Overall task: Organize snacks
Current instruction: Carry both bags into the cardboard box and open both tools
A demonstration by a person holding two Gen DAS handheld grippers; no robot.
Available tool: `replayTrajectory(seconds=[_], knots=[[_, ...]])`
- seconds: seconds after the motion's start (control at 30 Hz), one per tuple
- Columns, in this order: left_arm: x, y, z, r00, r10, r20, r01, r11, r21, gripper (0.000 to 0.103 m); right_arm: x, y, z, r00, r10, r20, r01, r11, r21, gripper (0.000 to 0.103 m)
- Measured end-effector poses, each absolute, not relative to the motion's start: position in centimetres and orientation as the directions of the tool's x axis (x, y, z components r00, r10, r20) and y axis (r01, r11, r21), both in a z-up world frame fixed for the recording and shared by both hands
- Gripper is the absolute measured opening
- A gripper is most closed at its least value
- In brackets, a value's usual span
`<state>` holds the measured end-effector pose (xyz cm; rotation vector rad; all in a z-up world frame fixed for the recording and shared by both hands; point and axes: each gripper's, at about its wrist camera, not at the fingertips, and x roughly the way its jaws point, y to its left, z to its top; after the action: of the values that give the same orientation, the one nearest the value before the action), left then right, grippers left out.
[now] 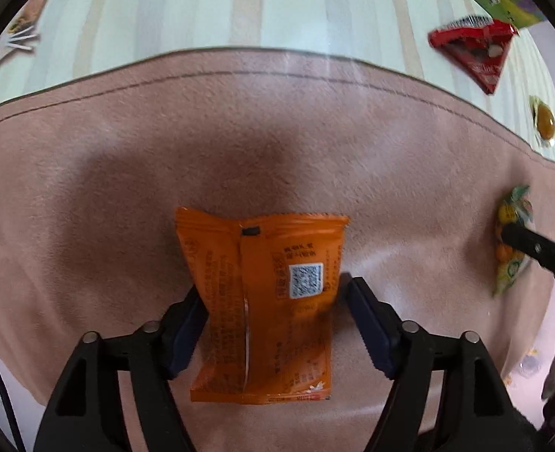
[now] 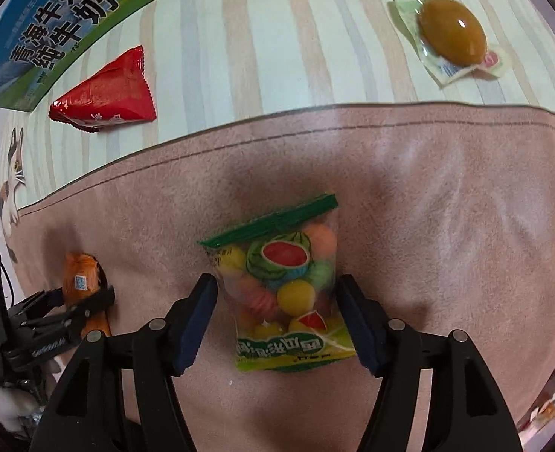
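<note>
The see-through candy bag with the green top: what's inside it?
The candy bag holds round candies in yellow, orange, green and pink, seen through the clear film. A printed watermelon picture and the green label band hide some, so a count isn't possible. The right tool straddles it, open.

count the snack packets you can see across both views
4: an orange packet between the left gripper fingers and a fruit candy bag between the right gripper fingers, both on the pink mat; a red triangular packet and a clear-wrapped brown snack on the striped cloth beyond.
</note>
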<state>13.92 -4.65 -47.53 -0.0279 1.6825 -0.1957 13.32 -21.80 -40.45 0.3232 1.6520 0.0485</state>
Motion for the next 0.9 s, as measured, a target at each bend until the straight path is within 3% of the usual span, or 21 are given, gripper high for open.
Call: replayTrajectory(seconds=[0.1, 0.2, 0.5, 0.7, 0.9], knots=[[12.9, -5.1, -48.6, -0.118, -0.115, -0.986, 0.126, 0.984, -0.13, 0.072, 15.0, -21.3, -40.7, -0.073, 0.201, -0.977, 0.151, 0.97, 0.189, 0.065], [12.0, -5.5, -48.3, -0.107, -0.102, -0.989, 0.113, 0.987, -0.114, 0.064, 14.4, -20.3, -40.5, -0.087, 0.185, -0.979, 0.127, 0.977, 0.174, 0.058], [11.7, -5.8, -48.5, -0.125, -0.1, -0.987, 0.118, 0.986, -0.115, 0.064, 12.7, -20.6, -41.0, -0.136, 0.267, -0.954, 0.194, 0.952, 0.238, 0.062], [13.0, -4.5, -48.8, -0.117, -0.09, -0.989, 0.121, 0.987, -0.104, 0.063, 12.8, -20.8, -42.4, -0.138, 0.207, -0.968, 0.156, 0.97, 0.185, 0.061], [12.8, -4.7, -48.2, -0.115, -0.084, -0.99, 0.131, 0.986, -0.099, 0.056, 13.6, -17.6, -42.8, -0.124, 0.14, -0.982, 0.093, 0.987, 0.129, 0.057]])
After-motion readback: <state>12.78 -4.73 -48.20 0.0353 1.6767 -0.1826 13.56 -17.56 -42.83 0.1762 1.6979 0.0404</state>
